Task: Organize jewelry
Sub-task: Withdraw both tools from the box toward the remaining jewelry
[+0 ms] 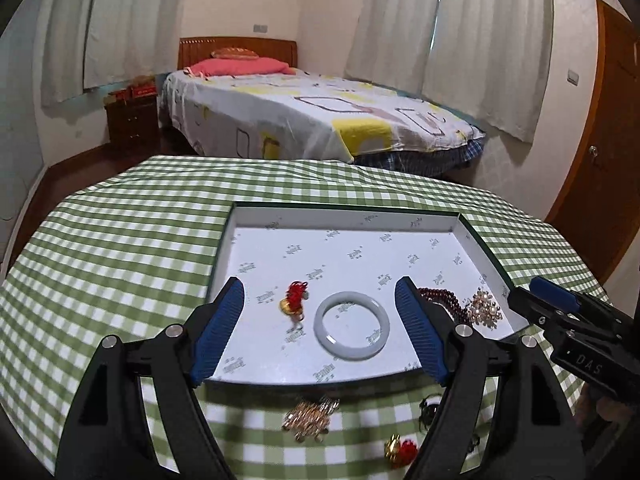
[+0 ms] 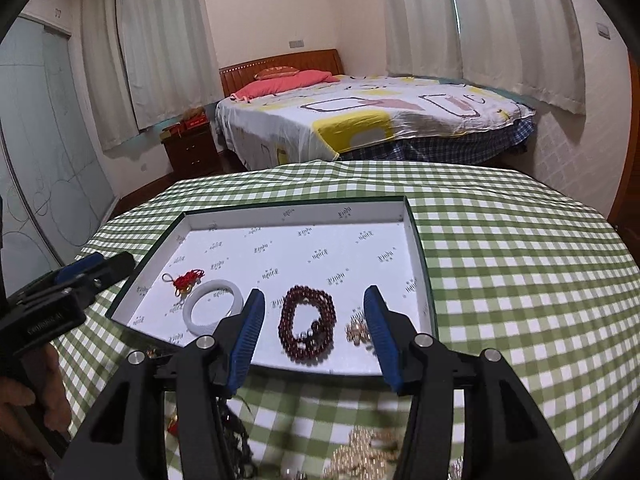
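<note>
A shallow white box [image 1: 344, 216] [image 2: 296, 210] lies on the green checked table. In it are a red-and-gold charm [image 1: 294, 300] [image 2: 185, 281], a pale jade bangle [image 1: 352, 330] [image 2: 213, 306], a dark red bead string [image 1: 444, 300] [image 2: 307, 322] and a gold pearl brooch [image 1: 486, 308] [image 2: 356, 330]. My left gripper [image 1: 320, 300] is open and empty above the bangle. My right gripper [image 2: 314, 312] is open and empty above the bead string; it also shows in the left wrist view [image 1: 532, 292].
Loose on the cloth before the box lie a gold chain piece [image 1: 310, 418] [image 2: 368, 454], a red-gold charm [image 1: 400, 450] and dark jewelry [image 1: 430, 410] [image 2: 236, 436]. A bed [image 1: 312, 108] stands beyond the table. A wooden door [image 1: 600, 136] is at right.
</note>
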`<state>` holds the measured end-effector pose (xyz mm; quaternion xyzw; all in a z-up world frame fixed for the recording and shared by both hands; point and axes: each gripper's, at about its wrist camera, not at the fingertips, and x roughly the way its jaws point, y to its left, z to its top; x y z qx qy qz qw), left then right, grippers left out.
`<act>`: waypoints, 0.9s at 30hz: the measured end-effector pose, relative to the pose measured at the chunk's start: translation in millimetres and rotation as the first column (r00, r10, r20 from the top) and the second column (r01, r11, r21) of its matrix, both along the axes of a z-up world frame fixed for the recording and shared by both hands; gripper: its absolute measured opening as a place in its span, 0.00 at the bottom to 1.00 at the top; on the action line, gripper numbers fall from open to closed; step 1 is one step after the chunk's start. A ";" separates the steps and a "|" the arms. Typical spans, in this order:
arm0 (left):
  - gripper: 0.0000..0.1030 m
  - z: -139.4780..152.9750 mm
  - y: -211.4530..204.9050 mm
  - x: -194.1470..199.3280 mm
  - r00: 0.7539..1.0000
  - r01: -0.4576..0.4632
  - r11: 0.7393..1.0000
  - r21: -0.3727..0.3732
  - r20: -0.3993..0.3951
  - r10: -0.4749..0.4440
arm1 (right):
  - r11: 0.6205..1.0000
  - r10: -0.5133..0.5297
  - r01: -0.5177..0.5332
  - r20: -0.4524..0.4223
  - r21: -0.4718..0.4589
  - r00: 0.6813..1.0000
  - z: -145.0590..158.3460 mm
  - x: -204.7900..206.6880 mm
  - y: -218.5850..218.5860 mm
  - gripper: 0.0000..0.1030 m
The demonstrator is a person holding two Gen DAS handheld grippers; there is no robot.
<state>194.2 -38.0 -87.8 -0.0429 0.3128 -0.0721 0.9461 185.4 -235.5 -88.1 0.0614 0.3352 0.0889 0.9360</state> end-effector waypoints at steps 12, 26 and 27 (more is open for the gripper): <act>0.73 -19.5 24.2 -60.2 0.998 -0.054 0.998 0.030 -0.013 0.055 | 1.000 -0.004 0.004 -0.007 -0.015 1.000 -16.1 -48.9 2.7 0.50; 0.65 -50.0 23.2 -82.6 0.995 -0.039 0.998 0.054 -0.091 0.044 | 0.999 -0.014 0.011 -0.064 -0.040 0.998 -50.3 -77.5 -1.6 0.50; 0.65 -51.0 23.0 -82.7 0.995 -0.038 0.998 0.055 -0.093 0.043 | 0.999 -0.017 0.014 -0.065 -0.042 0.998 -51.4 -77.7 -2.4 0.50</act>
